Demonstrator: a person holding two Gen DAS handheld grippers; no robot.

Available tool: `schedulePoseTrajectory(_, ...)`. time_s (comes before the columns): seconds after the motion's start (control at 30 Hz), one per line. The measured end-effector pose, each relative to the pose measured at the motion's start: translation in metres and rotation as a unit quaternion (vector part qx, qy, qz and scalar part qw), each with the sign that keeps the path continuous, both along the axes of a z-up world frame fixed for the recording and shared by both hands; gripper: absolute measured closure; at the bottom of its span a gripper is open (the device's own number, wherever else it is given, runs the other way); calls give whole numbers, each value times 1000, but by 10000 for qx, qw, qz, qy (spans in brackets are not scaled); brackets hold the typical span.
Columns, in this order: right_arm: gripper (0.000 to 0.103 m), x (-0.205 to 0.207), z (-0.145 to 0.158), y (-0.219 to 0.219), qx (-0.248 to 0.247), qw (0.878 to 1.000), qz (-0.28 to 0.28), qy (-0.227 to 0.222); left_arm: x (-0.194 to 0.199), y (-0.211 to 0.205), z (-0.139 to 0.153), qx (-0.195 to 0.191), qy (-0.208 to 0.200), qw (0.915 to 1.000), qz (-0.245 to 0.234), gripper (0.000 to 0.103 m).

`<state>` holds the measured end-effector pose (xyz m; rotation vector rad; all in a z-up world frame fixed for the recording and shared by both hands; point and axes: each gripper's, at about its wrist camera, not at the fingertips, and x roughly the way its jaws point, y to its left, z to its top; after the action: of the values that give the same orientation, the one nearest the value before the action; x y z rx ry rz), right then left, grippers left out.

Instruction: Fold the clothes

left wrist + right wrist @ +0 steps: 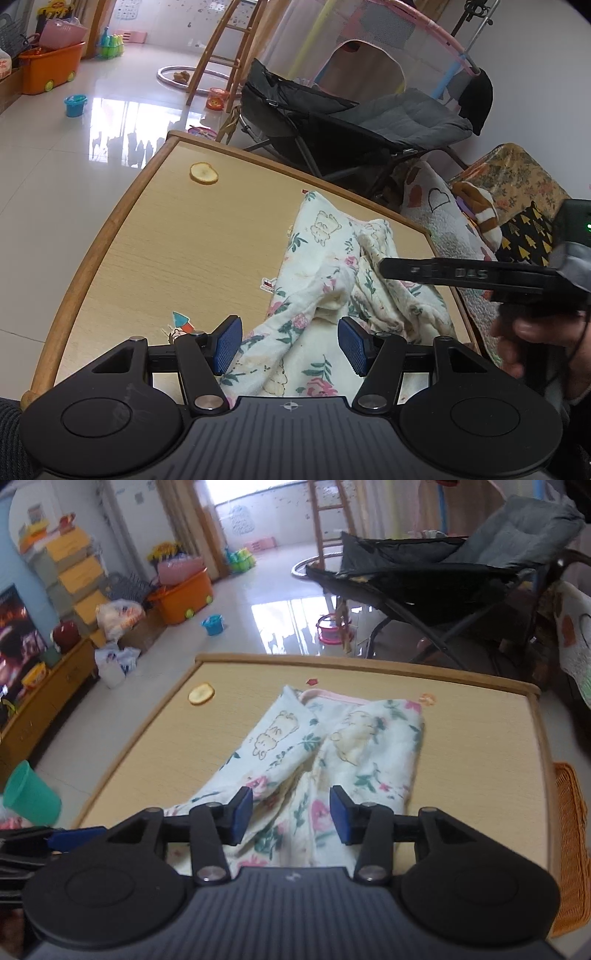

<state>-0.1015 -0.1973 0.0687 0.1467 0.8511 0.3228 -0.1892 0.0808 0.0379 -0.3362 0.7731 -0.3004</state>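
A cream garment with a flower and bear print [332, 273] lies crumpled on the wooden table [177, 236]. It also shows in the right wrist view [332, 749], with two legs spread side by side and a pink waistband at the far end. My left gripper [290, 345] is open, its blue pads on either side of the near cloth end. My right gripper [291, 814] is open over the near end of the garment. In the left wrist view its fingers [443, 273] reach in from the right above the cloth.
A round yellow slice [204, 173] lies on the far left of the table. A black and grey folding chair [351, 122] stands behind the table. A green cup [31, 797] is at the left, an orange basket [570, 849] at the right. Toys lie on the floor.
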Motion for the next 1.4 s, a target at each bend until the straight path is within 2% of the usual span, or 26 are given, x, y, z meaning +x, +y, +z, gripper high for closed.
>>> schedulePoseTrajectory(0.1, 58, -16, 13, -21, 193, 9994, -255, -118, -2, 0, 1, -3, -42, 10000, 1, 43)
schedulePoseTrajectory(0.23, 57, -41, 23, -55, 128, 9966, -798, -135, -5, 4, 3, -20, -87, 9999, 52, 43)
schedulePoseTrajectory(0.47, 58, -82, -5, -100, 178, 9893, -1393, 389, -12, 5, 2, -200, -25, 9997, 170, 43)
schedulePoseTrajectory(0.57, 58, -90, -17, -99, 187, 9892, -1354, 535, -15, 0, 4, -166, -51, 9998, 76, 43)
schedulePoseTrajectory(0.7, 58, -96, -24, -88, -29, 9911, -1227, 510, -19, -7, 3, -123, -29, 9999, -14, 43)
schedulePoseTrajectory(0.87, 58, -97, -34, -79, -12, 9923, -1096, 576, -23, -10, 1, -72, 63, 10000, -17, 43)
schedulePoseTrajectory(0.97, 64, -99, -38, -79, 65, 9924, -1077, 597, -26, -10, 1, -53, 102, 9999, 13, 43)
schedulePoseTrajectory(1.03, 77, -100, -38, -80, 153, 9931, -1022, 558, -27, -9, 1, -28, 129, 9999, 32, 43)
schedulePoseTrajectory(1.07, 90, -100, -38, -80, 220, 9934, -972, 565, -27, -9, 1, -16, 143, 9999, 38, 43)
schedulePoseTrajectory(1.1, 97, -101, -38, -81, 309, 9935, -919, 592, -27, -9, 1, -4, 154, 9999, 37, 43)
schedulePoseTrajectory(1.2, 99, -103, -35, -81, 525, 9934, -786, 647, -28, -10, 2, 23, 164, 9999, 29, 43)
schedulePoseTrajectory(1.4, 99, -116, -7, -75, 709, 9951, -537, 431, -31, -12, 5, 31, 138, 9999, -22, 43)
